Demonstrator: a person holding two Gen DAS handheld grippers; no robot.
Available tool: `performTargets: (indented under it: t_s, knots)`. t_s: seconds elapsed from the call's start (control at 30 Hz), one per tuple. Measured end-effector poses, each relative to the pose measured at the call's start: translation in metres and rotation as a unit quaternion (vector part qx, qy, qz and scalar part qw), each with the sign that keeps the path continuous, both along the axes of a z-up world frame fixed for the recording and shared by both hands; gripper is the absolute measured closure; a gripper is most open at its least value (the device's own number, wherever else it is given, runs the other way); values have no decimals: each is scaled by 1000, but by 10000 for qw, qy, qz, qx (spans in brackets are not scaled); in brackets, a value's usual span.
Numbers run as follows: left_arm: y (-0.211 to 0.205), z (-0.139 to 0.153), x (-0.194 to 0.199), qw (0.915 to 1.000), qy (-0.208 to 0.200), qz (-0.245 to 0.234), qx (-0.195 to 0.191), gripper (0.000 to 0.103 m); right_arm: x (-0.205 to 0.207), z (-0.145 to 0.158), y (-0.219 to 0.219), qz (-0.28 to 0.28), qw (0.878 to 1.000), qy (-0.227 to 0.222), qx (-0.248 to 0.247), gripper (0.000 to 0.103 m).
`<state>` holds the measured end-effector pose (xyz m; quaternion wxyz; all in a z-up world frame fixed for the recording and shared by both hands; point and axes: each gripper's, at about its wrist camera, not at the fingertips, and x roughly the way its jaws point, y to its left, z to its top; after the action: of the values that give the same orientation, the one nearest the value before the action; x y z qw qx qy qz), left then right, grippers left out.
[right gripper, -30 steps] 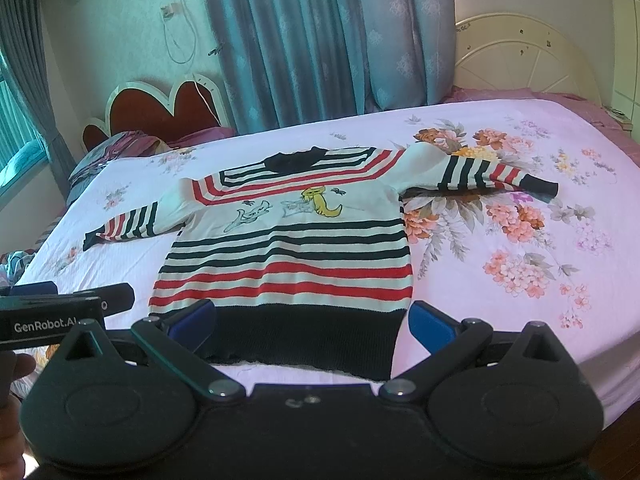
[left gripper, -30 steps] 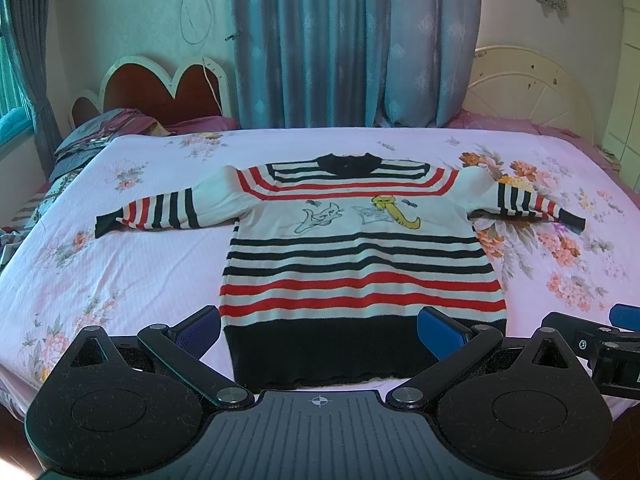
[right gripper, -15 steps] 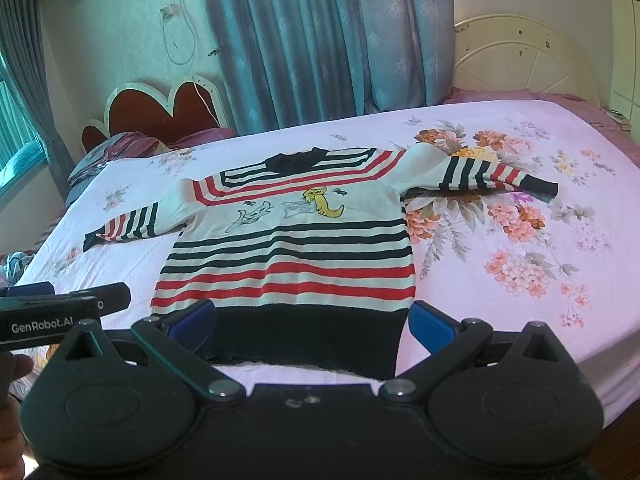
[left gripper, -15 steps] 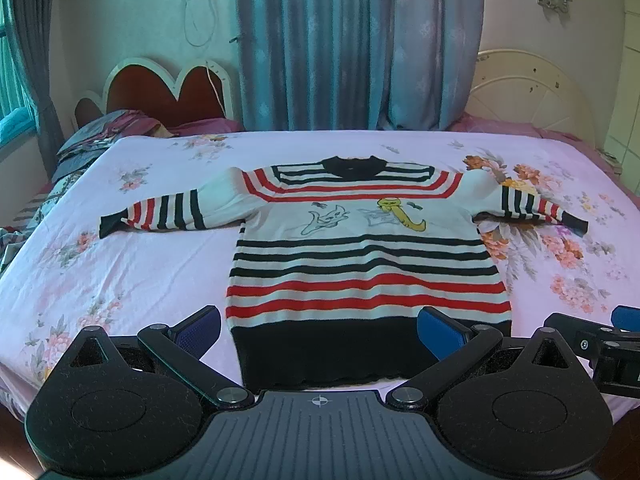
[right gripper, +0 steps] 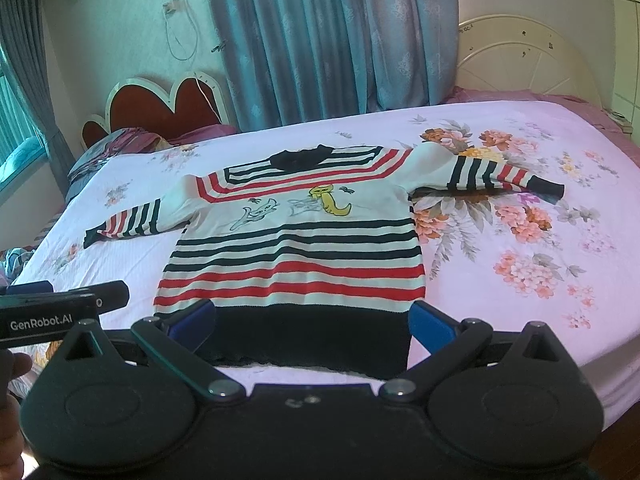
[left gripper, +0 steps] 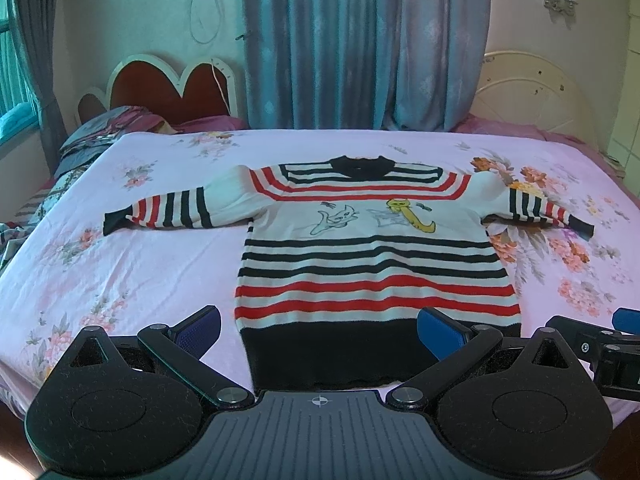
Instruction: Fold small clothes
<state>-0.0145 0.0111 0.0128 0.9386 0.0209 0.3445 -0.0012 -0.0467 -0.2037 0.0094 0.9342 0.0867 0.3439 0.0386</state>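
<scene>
Left hand-held gripper [right gripper: 60, 312] reads "GenRobot.AI"; striped sweater [right gripper: 296, 248] flat.

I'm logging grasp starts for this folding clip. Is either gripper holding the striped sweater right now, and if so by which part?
Nothing is held. The left gripper and right gripper are both open, short of the sweater, which lies flat on the bed.

Sweater [left gripper: 372, 256]: white knit, black and red stripes on body and sleeves, black hem band, black collar, grey and yellow cat motifs on chest. Bedsheet [left gripper: 120, 272]: pale pink, orange-pink floral print with grey-green leaves. Curtains [left gripper: 360, 40]: blue-grey, faint pattern. Headboard [left gripper: 172, 88]: dark red, white scalloped border. Left gripper [left gripper: 318, 330] and right gripper [right gripper: 310, 322]: black bodies, blue finger pads.
</scene>
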Motion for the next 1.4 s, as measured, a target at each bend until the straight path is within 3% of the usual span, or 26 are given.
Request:
performTargets:
  t_s: [0.43,0.73,0.87,1.4]
  knots:
    - [2,-8,27,10000,11,-55,11,0,13,-1,3,-52,9999,-116,-86,1]
    - [-1,-21,80,9997,119,-188,96,0,50,-9,-1,-121,9978,-436,-478,1]
    - [-1,-29,113,9994,210,-254,80,0,78,-16,-6,-232,9983,-309,-426,1]
    - [6,-63,250,9966,433,-695,-45,0,182,-45,-38,-971,9951,133,-164,28]
